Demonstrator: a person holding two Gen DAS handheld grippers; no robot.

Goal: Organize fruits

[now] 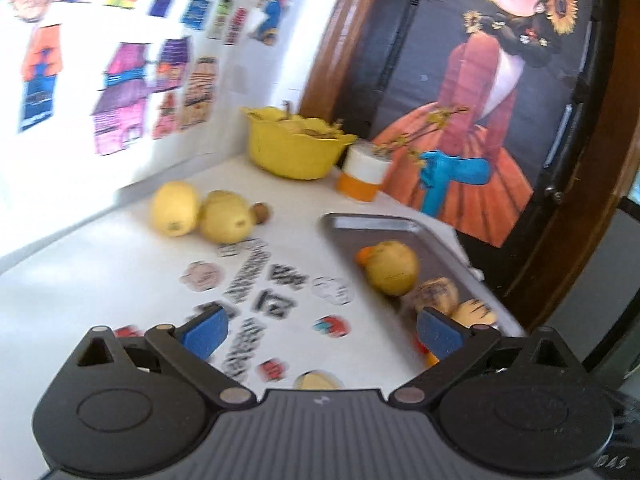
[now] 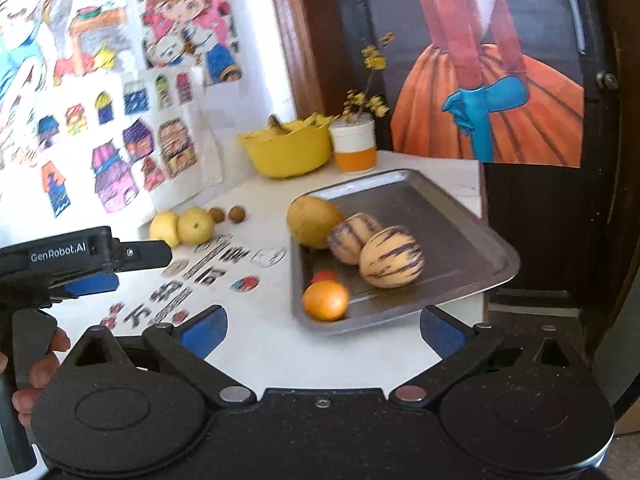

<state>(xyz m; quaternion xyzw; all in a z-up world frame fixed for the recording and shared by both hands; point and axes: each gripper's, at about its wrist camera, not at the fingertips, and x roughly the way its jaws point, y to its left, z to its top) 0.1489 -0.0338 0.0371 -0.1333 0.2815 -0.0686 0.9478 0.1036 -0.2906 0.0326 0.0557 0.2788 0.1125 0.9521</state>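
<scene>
1. The left gripper hangs above the white surface with its blue-padded jaws spread wide and nothing between them. The right gripper is spread just as wide and is also empty, facing the near edge of the metal tray.
2. The fruit not yet sorted is 2 yellow fruits, touching side by side near the wall, with 2 small brown nuts just beside them. They lie ahead and to the left of the left gripper, which I judge to be the nearer one; the right gripper is well apart from them, with the tray in between.
3. The pair's line runs roughly left to right across the left gripper's view. Each fruit is nearly round, so no long axis fixes the approach.
4. The tray already holds 1 yellow fruit, 2 striped melons touching each other, 1 orange and something small and red behind it.
5. Further back stand a yellow bowl and an orange-and-white cup with dried sprigs.
6. Writing: "GenRobot.AI" reads on the left gripper's body in the right wrist view. The stickers on the surface carry bold characters too blurred to read.
</scene>
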